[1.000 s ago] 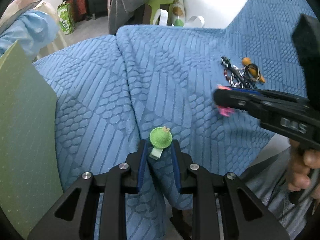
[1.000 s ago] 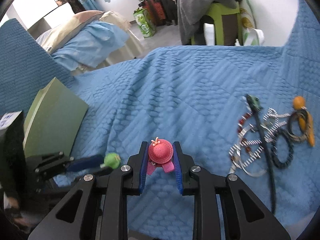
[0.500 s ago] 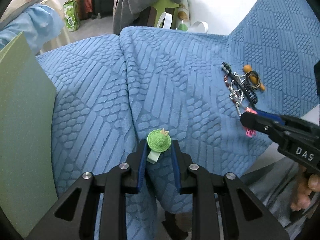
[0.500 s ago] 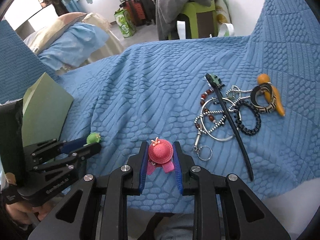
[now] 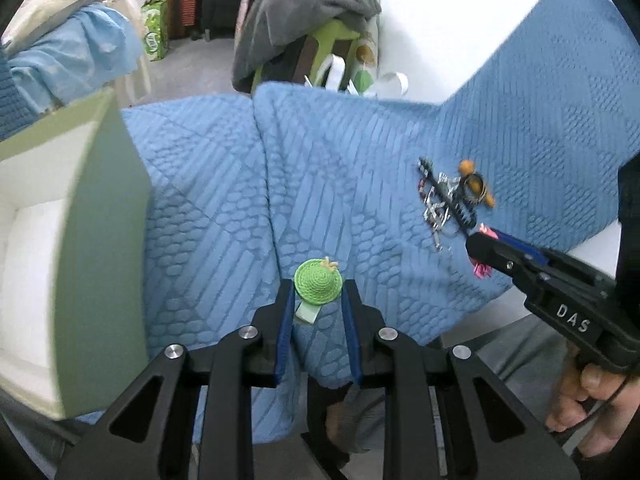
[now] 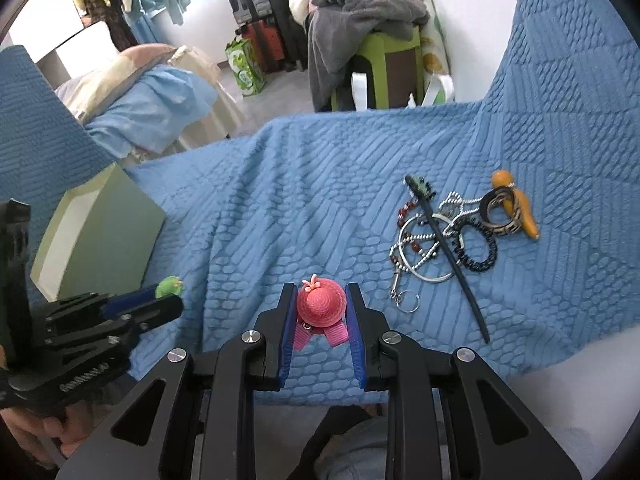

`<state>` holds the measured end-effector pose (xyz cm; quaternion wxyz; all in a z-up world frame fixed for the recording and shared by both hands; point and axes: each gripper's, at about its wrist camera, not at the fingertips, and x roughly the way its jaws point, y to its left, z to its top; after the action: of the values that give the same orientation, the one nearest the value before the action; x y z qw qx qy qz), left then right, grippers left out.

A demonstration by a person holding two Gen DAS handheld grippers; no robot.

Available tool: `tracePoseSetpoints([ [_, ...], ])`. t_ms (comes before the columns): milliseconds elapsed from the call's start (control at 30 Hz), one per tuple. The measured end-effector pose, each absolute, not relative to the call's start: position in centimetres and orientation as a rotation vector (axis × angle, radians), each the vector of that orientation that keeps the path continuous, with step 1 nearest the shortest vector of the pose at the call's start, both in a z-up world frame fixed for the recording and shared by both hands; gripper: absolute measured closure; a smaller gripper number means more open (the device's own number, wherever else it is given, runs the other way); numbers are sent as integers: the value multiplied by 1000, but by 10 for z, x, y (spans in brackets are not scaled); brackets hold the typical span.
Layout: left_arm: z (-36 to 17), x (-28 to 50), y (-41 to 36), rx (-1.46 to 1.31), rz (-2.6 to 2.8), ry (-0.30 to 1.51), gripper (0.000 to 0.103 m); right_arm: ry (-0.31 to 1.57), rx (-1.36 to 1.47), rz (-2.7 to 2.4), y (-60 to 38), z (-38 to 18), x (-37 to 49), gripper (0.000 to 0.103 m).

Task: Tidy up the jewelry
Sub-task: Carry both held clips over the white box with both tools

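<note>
My left gripper [image 5: 318, 292] is shut on a small green hat clip [image 5: 318, 282] and holds it above the blue quilted cover [image 5: 224, 200]. My right gripper [image 6: 321, 300] is shut on a pink hat clip [image 6: 321, 307] with a pink ribbon. A pile of jewelry [image 6: 452, 232] lies on the cover to the right: silver rings, a beaded bracelet, a black hair stick [image 6: 448, 252], a black scrunchie and an orange piece [image 6: 516, 208]. An open green box [image 5: 92, 248] with a white inside stands at the left. The right gripper shows in the left wrist view [image 5: 478, 246].
The cover drapes over a front edge just below the grippers. A backrest in the same blue cover rises at the right [image 6: 580, 80]. Beyond lie a green stool with grey clothes [image 6: 380, 52], suitcases and bedding [image 6: 152, 100]. The left gripper shows in the right wrist view [image 6: 170, 290].
Both grippers have pulled back and up from the cover, each still holding its clip. The green box's white inside now shows at the left. The jewelry pile has not moved.
</note>
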<state>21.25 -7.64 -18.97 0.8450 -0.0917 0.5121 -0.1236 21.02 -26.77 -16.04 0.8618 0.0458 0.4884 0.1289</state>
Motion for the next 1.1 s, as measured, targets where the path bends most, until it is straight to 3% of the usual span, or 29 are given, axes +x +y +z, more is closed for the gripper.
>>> tracePoseSetpoints([
  [600, -25, 178, 11, -235, -174, 818, 78, 757, 140, 323, -231, -11, 190, 82],
  [1100, 17, 155, 91, -216, -42, 711, 78, 655, 109, 496, -122, 37, 192, 81],
])
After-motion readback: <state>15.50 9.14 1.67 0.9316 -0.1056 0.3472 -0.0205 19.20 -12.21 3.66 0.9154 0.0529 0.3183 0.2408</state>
